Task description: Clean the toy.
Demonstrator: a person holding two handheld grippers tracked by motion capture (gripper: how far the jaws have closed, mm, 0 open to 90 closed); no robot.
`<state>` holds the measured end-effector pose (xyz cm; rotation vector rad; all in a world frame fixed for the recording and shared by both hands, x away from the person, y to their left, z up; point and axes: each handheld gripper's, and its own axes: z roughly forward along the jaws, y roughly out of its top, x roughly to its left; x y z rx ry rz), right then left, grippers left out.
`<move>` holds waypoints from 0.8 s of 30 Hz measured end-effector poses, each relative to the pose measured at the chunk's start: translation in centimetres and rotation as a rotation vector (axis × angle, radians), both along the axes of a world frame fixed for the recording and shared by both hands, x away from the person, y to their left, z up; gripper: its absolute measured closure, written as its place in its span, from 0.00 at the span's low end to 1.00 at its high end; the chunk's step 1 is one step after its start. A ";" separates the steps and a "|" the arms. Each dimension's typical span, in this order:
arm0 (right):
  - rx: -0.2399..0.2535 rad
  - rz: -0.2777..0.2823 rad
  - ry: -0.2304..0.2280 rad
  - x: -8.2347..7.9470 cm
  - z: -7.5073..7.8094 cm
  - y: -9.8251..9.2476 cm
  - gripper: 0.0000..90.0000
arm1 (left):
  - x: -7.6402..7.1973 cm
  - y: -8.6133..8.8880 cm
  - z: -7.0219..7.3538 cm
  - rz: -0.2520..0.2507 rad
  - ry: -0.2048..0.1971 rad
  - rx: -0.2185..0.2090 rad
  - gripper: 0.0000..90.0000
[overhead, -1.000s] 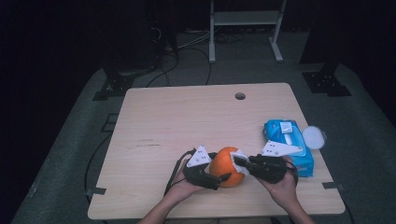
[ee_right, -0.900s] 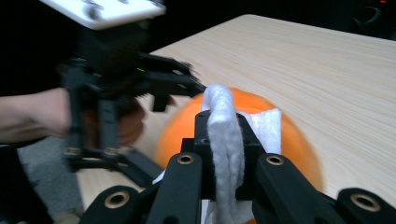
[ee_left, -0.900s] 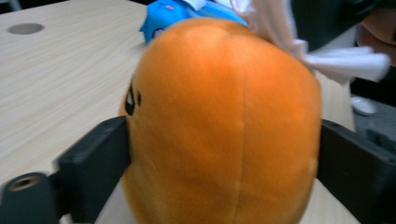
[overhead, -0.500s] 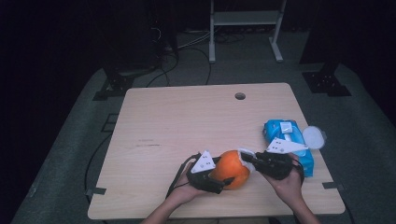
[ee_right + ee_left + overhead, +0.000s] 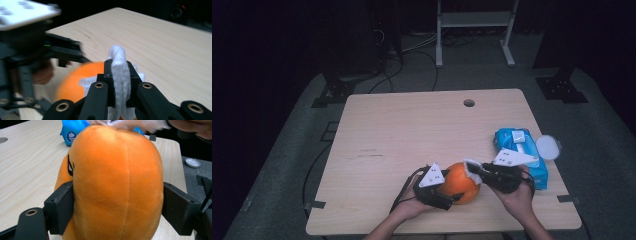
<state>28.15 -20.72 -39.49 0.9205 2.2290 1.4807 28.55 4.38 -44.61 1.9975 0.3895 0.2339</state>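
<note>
An orange plush toy [image 5: 460, 181] with a black stitched eye sits near the table's front edge. My left gripper [image 5: 451, 192] holds it from the left. In the left gripper view both black pads [image 5: 62, 206] press into the plush toy's [image 5: 115, 185] sides; the jaws have just been closing on it, then eased slightly. My right gripper [image 5: 479, 171] is shut on a folded white wipe [image 5: 470, 165] and holds it against the toy's top right. In the right gripper view the wipe [image 5: 120, 72] stands pinched between the jaws, with the plush toy [image 5: 75, 85] just beyond.
A blue pack of wipes [image 5: 519, 150] lies to the right, behind my right hand, with a white round lid [image 5: 548, 147] beside it at the table's right edge. The wooden table [image 5: 412, 130] has a cable hole [image 5: 469, 103] at the back.
The left gripper's jaws have closed in on the plush toy, and gripper and toy have shifted slightly right. The right gripper with the wipe has stayed almost where it was.
</note>
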 end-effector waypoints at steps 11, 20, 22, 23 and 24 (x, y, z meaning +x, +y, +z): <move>-0.012 0.111 -0.026 -1.9 0.5 2.4 0.92 | -1.0 -0.9 0.0 -0.001 -0.062 0.063 0.20; 0.017 0.060 -0.004 -1.3 0.6 1.2 0.93 | -1.2 -1.6 0.0 0.000 -0.079 0.076 0.20; 0.012 0.099 -0.008 -1.7 0.8 2.2 0.93 | -1.5 -1.8 0.0 -0.004 -0.098 0.088 0.20; -0.006 0.111 -0.014 -1.7 0.8 2.8 0.93 | -1.7 -1.9 0.0 -0.003 -0.108 0.096 0.20; -0.039 0.105 -0.032 -1.6 0.8 3.1 0.93 | -1.8 -1.9 0.0 -0.003 -0.115 0.099 0.20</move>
